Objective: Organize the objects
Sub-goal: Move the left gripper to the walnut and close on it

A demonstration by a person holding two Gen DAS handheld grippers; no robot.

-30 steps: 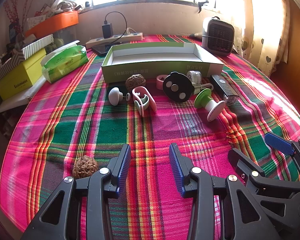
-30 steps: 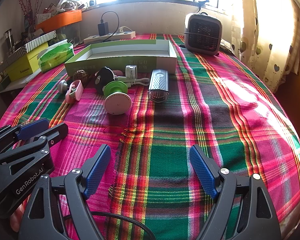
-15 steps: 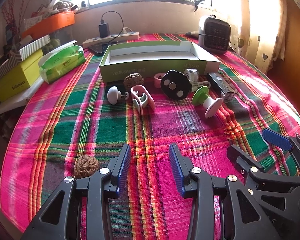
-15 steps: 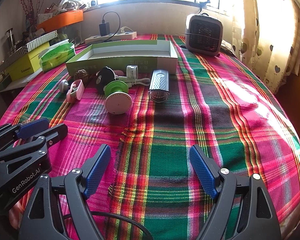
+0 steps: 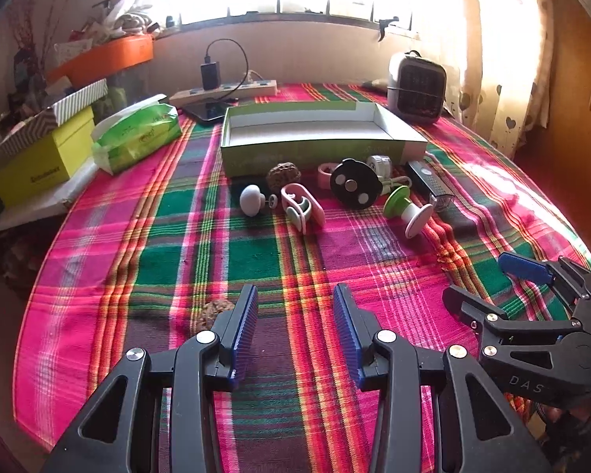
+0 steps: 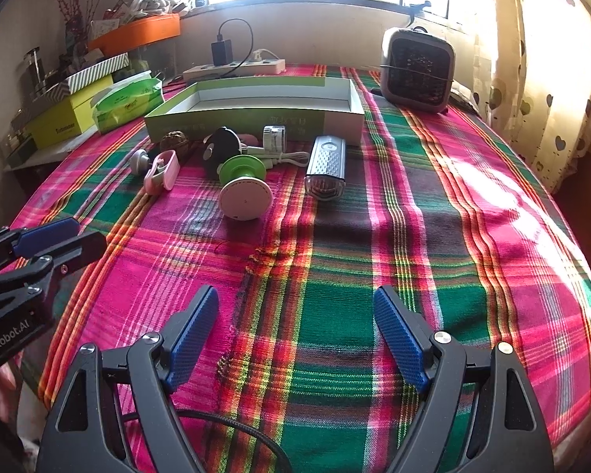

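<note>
A pink, green and orange plaid cloth [image 6: 413, 236] covers the desk, and at its far right corner stands a small grey box-shaped heater with a dark grille [image 6: 417, 69]. Along the far edge lies a white power strip [image 5: 224, 92] with a black charger [image 5: 210, 75] plugged in and a dark phone [image 5: 207, 111] flat just in front of it. At the far left edge a green soft pack of tissues [image 5: 138, 136] lies beside a yellow cardboard box [image 5: 39, 165], with an orange tray [image 6: 138, 33] on the sill behind and a cream curtain printed with hearts [image 6: 547, 79] hanging on the right.
</note>
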